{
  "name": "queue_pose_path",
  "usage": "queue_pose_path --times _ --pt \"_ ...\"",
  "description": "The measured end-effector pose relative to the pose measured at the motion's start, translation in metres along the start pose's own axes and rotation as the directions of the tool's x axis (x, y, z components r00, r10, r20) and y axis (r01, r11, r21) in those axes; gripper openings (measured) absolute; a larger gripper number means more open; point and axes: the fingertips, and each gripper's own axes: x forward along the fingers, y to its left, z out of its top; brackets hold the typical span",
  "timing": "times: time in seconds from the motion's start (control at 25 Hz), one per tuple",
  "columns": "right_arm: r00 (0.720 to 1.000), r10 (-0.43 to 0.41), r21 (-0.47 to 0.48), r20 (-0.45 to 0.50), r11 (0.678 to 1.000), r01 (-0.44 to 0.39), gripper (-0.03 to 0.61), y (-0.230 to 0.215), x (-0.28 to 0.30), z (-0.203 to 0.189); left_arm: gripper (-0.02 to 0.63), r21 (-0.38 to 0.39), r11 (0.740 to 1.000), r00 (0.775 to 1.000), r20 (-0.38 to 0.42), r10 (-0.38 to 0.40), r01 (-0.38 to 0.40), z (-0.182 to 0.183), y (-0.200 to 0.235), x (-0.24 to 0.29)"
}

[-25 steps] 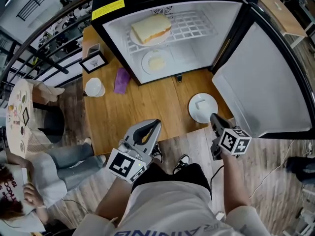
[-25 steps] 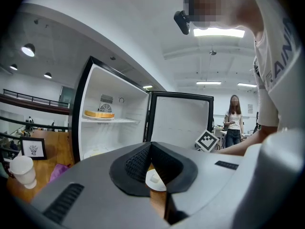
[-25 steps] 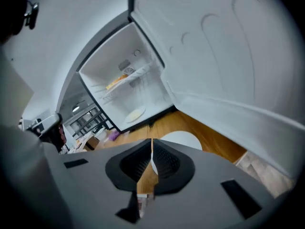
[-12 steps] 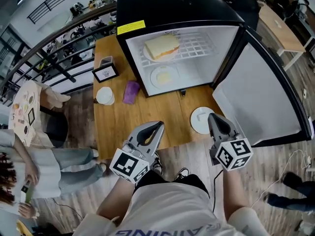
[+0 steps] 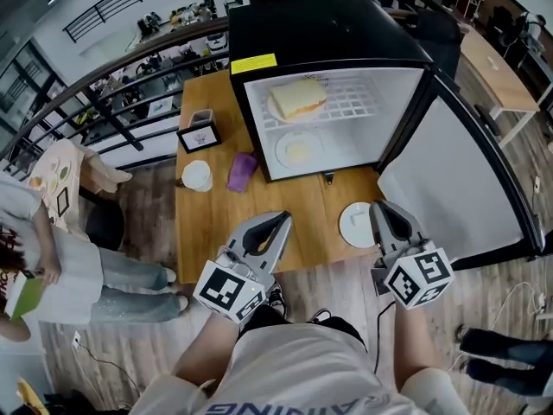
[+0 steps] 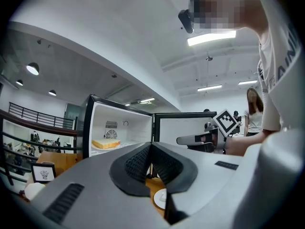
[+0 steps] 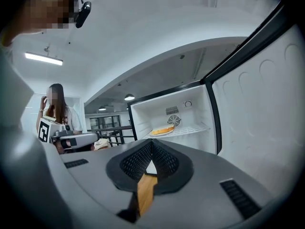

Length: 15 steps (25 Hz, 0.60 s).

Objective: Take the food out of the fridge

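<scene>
The black mini fridge (image 5: 328,33) stands open on the wooden table (image 5: 216,223). A sandwich on a plate (image 5: 298,99) sits on its upper wire shelf, and it also shows as the sandwich (image 6: 106,143) and sandwich (image 7: 163,130) in the two gripper views. A plate with a pale yellow food (image 5: 298,149) lies on the fridge floor. My left gripper (image 5: 278,221) hangs shut and empty over the table's near edge. My right gripper (image 5: 380,207) is shut and empty beside a white plate with a small white piece (image 5: 359,223) on the table.
The fridge door (image 5: 454,175) is swung open to the right. A purple packet (image 5: 243,171), a white cup (image 5: 197,175) and a framed sign (image 5: 199,135) stand left of the fridge. A person (image 5: 52,258) sits at the left by a railing.
Both grippers have lifted, the right one more, and it has rolled and drawn off the white plate. The view has pulled back from the fridge.
</scene>
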Motion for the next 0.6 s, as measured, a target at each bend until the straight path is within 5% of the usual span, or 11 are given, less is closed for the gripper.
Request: queue_pose_path --times 0.6 --pt "1.0 0.013 0.055 -0.029 0.998 -0.011 0.021 0.006 0.014 -0.001 0.008 -0.006 1.0 1.0 0.023 0.018 -0.018 0.004 0.008 -0.007"
